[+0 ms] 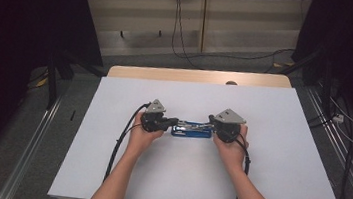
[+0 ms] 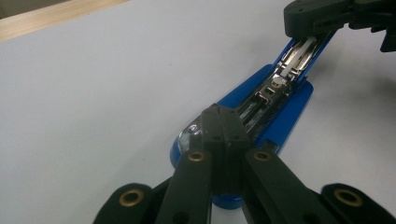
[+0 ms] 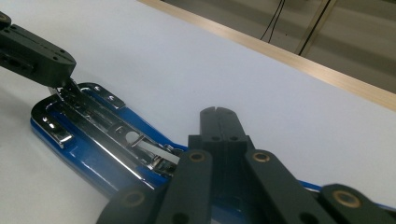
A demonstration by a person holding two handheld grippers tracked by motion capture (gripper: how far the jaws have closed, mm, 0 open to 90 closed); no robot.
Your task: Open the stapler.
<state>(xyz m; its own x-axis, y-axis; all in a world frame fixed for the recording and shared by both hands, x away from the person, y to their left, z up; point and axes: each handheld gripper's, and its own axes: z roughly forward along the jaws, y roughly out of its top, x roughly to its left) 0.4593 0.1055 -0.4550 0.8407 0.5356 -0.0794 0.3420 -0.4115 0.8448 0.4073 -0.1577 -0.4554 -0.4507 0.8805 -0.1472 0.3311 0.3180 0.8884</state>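
A blue stapler (image 1: 191, 130) lies opened flat at the middle of the white table (image 1: 281, 182), its chrome magazine facing up. My left gripper (image 1: 176, 122) meets its left end and my right gripper (image 1: 210, 118) its right end. In the left gripper view the stapler (image 2: 280, 107) runs away from my shut left gripper (image 2: 223, 114), whose tips rest over its rounded end; the right gripper (image 2: 303, 30) covers the far end. In the right gripper view my right gripper (image 3: 217, 114) is shut above the stapler (image 3: 93, 140), and the left gripper (image 3: 60, 74) touches the chrome end. No part shows between either pair of jaws.
A wooden strip (image 1: 192, 75) borders the table's far edge. Black cables (image 1: 182, 34) trail over the grey floor behind it. Metal rails (image 1: 33, 143) run along both sides of the table, and dark stands flank it.
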